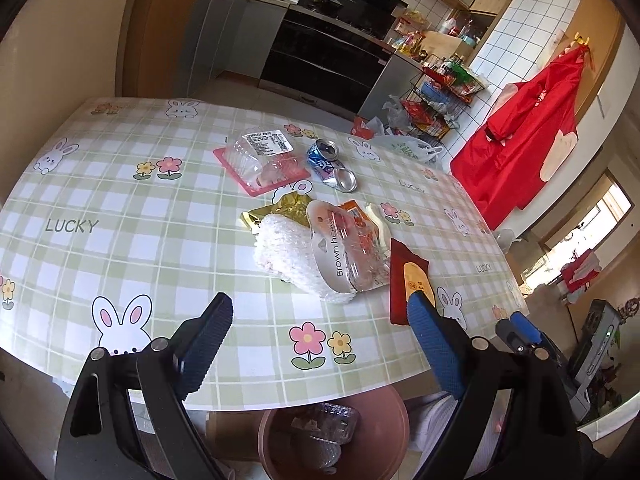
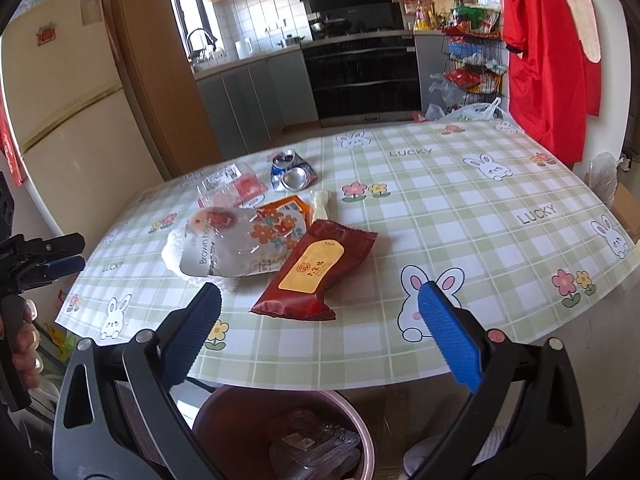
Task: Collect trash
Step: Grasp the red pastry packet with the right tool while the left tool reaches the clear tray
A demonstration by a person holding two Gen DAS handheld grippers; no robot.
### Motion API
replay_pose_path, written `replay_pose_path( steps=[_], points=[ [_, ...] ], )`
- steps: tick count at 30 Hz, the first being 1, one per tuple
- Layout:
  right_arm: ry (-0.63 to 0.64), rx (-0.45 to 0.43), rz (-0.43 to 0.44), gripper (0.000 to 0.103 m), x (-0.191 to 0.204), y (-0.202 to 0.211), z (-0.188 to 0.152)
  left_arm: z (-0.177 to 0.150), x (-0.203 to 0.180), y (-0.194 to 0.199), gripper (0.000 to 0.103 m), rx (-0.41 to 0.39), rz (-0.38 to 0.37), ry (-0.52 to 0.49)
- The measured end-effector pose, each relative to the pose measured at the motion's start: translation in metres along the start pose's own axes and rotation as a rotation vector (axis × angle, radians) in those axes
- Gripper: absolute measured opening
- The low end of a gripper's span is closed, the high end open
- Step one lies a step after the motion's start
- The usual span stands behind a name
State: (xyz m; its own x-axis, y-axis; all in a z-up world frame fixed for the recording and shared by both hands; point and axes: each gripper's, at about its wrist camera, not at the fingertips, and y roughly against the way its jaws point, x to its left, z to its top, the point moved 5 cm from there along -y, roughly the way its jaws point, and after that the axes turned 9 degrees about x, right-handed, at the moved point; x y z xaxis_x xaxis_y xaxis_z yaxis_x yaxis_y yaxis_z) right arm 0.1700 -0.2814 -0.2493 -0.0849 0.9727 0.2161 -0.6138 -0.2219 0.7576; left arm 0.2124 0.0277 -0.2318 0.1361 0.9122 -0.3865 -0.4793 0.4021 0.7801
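Trash lies mid-table: a dark red snack wrapper (image 2: 316,272) (image 1: 406,276), a clear "Brown" plastic pack (image 1: 344,252) (image 2: 224,248) on white bubble wrap (image 1: 288,256), an orange packet (image 2: 282,224), a gold wrapper (image 1: 280,210), a crushed blue can (image 1: 330,164) (image 2: 290,172) and a clear box on a pink tray (image 1: 262,164) (image 2: 232,186). A brown bin (image 1: 332,432) (image 2: 280,436) under the near table edge holds clear plastic. My left gripper (image 1: 320,344) and right gripper (image 2: 320,328) are open and empty above that edge.
The table (image 2: 460,216) has a green checked bunny cloth. A red garment (image 1: 528,128) hangs at the right. A wire rack with packets (image 1: 436,100) and plastic bags (image 2: 472,110) stand beyond the far edge. A fridge (image 2: 68,120) stands at the left.
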Motion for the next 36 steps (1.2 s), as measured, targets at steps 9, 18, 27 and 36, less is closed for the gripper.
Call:
replay_pose_path(
  steps=[9, 18, 27, 36],
  points=[
    [-0.063, 0.169, 0.015, 0.097, -0.003, -0.091, 0.023, 0.008, 0.02, -0.023, 0.087, 0.02, -0.003, 0.053],
    [-0.154, 0.342, -0.033, 0.097, -0.007, -0.158, 0.03, 0.015, 0.019, -0.04, 0.074, 0.042, -0.045, 0.056],
    [-0.088, 0.363, -0.073, 0.097, -0.003, -0.168, 0.024, 0.016, -0.001, -0.059, 0.062, 0.073, -0.102, 0.012],
    [-0.013, 0.34, -0.117, 0.064, -0.011, -0.158, 0.018, 0.011, -0.012, -0.07, 0.059, 0.097, -0.119, -0.009]
  ],
)
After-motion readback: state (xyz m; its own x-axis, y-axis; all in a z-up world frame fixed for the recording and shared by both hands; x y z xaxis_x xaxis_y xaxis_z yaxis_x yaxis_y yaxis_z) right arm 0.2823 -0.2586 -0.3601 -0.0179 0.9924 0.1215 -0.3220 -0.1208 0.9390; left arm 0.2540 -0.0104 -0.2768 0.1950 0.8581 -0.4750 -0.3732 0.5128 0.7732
